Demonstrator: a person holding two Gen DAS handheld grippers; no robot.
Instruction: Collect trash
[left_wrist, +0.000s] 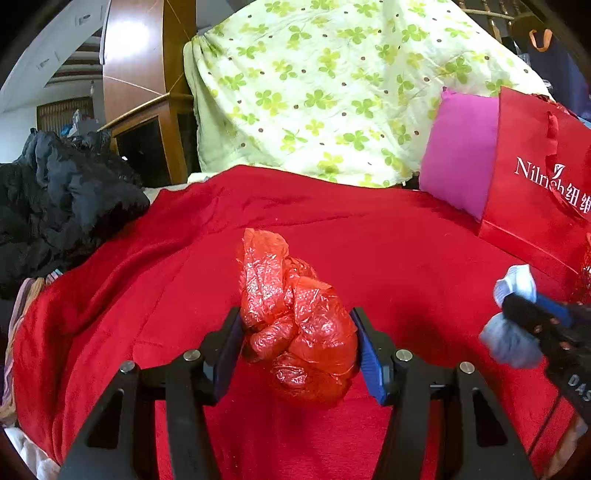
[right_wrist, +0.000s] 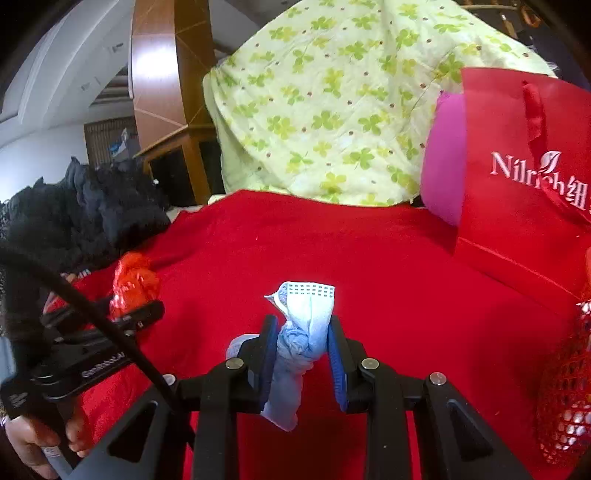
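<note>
Your left tongs (left_wrist: 297, 332) clamp the crumpled red plastic bag (left_wrist: 295, 325), held above the red blanket (left_wrist: 388, 251). Your right tongs (right_wrist: 301, 343) pinch the wadded pale-blue face mask (right_wrist: 303, 332) over the same blanket. The glossy red paper gift bag (right_wrist: 517, 206) stands at two o'clock, beside the magenta cushion (right_wrist: 441, 177).

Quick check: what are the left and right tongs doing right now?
Left tongs: closed on the crumpled red plastic bag.
Right tongs: closed on the crumpled blue-white face mask.
</note>
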